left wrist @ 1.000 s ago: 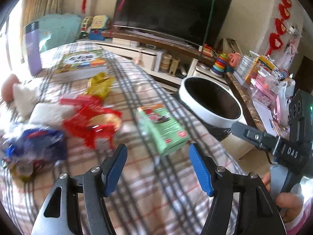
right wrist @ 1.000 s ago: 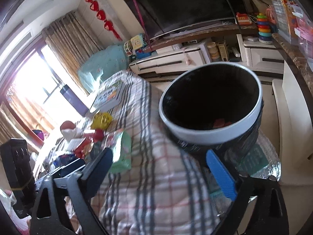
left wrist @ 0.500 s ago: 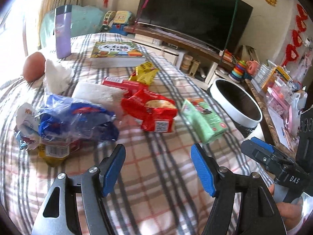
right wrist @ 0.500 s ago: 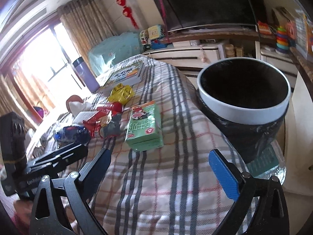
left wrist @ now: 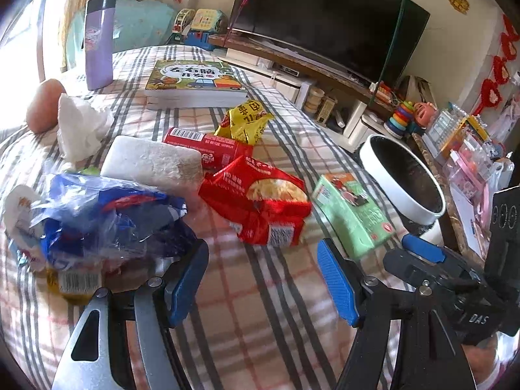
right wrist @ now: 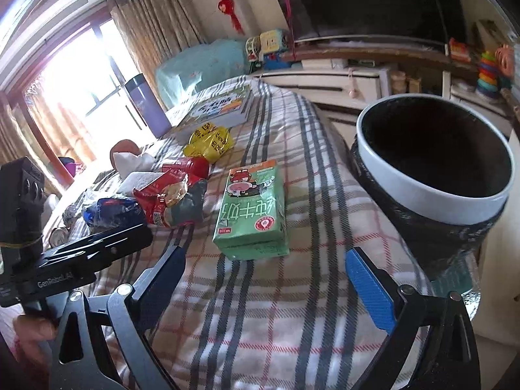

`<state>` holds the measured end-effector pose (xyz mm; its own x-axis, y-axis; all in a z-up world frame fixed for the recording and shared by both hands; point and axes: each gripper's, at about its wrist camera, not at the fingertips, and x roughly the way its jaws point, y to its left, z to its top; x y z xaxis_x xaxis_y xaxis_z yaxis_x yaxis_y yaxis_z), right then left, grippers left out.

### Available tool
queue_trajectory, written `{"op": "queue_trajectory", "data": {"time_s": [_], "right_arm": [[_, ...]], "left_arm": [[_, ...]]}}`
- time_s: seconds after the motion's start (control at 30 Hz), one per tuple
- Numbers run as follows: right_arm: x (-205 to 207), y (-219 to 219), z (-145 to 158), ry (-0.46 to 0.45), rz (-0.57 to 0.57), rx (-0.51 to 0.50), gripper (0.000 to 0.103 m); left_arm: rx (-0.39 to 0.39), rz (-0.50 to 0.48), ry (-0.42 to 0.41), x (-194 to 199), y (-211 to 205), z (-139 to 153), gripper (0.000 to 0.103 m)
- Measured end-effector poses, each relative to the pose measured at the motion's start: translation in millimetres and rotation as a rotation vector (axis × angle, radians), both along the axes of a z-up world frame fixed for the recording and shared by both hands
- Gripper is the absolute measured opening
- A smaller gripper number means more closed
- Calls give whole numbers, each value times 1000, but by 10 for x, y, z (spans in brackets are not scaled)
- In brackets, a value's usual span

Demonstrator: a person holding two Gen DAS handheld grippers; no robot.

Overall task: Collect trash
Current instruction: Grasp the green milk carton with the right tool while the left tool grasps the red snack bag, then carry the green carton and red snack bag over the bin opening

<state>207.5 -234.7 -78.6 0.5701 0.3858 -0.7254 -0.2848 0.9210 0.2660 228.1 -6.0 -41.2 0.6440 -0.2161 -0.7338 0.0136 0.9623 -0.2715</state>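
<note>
Trash lies on a plaid cloth [left wrist: 260, 308]: a green milk carton [left wrist: 352, 214] [right wrist: 252, 209], a red snack bag [left wrist: 260, 201] [right wrist: 162, 196], a red tube pack [left wrist: 208, 149], a yellow wrapper [left wrist: 245, 118] [right wrist: 209, 141], a blue plastic bag [left wrist: 107, 217] and crumpled tissue [left wrist: 81, 126]. A white-rimmed bin with a black liner [left wrist: 403, 178] [right wrist: 435, 162] stands at the table's right edge. My left gripper [left wrist: 263, 284] is open, just short of the red bag. My right gripper [right wrist: 269, 279] is open, just short of the green carton.
A white foam block [left wrist: 152, 162], a book [left wrist: 195, 84], a purple flask [left wrist: 99, 42] and an egg-like ball [left wrist: 42, 104] sit farther back. A TV [left wrist: 325, 16] on a low cabinet and toy shelves stand beyond the table.
Both grippers have drawn back from the bin toward the table. The left one now faces the trash pile, the right one the green carton. Both stayed open.
</note>
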Motion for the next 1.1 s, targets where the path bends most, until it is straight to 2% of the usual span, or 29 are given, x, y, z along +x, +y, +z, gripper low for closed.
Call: {"op": "queue_trajectory", "data": {"time_s": [0.23,0.33,0.37,0.47,0.67,1.1], "right_arm": [[216,78,-114,56,55,15,79],[289,128,-156,72,72,0,70],[304,147,-167,73,77,-5,66],[326,200,-183,71,89,-24,55],[238,185,-122,38,78,-44,55],[-54,-279,75,-1,-23,10,55]], "left_arm": [[-31,10,25,216,54,-161,66],[-39,-2,26,248,54,-201,51],[-44,-14,32,268,48,-219,39],[-40,-22,31,286,42,-235,33],[-37,-41,-1,177,3,-149,31],[-26,-127,-33,-15,-261,20,30]]}}
